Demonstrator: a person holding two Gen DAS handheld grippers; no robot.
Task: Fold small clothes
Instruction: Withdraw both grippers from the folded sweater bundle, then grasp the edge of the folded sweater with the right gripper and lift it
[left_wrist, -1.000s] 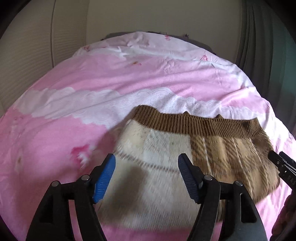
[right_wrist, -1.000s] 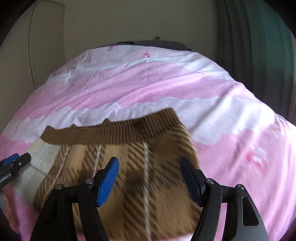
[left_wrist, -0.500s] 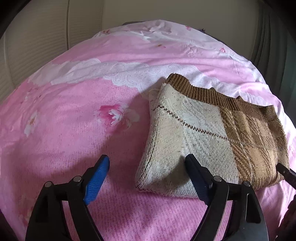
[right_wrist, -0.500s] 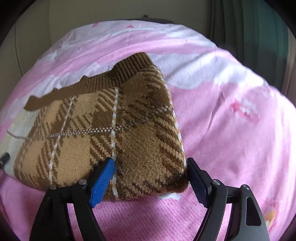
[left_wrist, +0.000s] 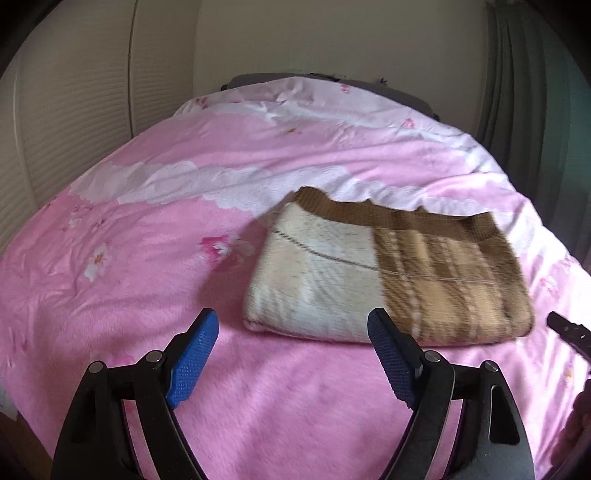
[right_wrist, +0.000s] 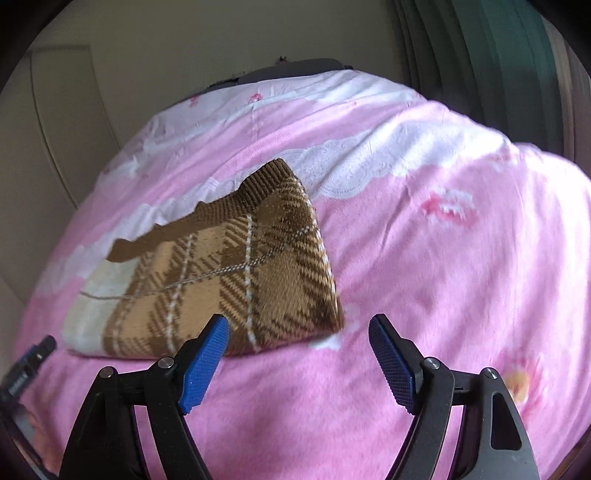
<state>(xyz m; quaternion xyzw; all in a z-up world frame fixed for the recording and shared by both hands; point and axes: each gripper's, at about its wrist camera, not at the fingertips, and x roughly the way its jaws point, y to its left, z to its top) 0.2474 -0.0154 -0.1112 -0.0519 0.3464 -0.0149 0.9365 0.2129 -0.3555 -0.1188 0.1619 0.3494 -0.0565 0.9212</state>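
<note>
A small knitted garment (left_wrist: 388, 273), cream on its left half and brown plaid on its right with a brown ribbed band along the far edge, lies folded flat on the pink bed cover (left_wrist: 147, 258). My left gripper (left_wrist: 293, 354) is open, just short of the garment's near edge, nothing between its blue pads. In the right wrist view the same garment (right_wrist: 229, 280) lies ahead and to the left, and my right gripper (right_wrist: 297, 356) is open off its near right corner, touching nothing. The tip of the other gripper (right_wrist: 33, 354) shows at the left edge.
The pink flowered cover with white lace bands (left_wrist: 229, 177) spreads over the whole bed. A pale slatted wardrobe door (left_wrist: 66, 110) stands at the left, a grey-green curtain (right_wrist: 498, 55) at the right. The bed's near left edge (left_wrist: 22, 417) drops off.
Both grippers have pulled back from over the garment toward the bed's near side. The garment now lies free ahead of them. The right view has rolled, tilting the bed.
</note>
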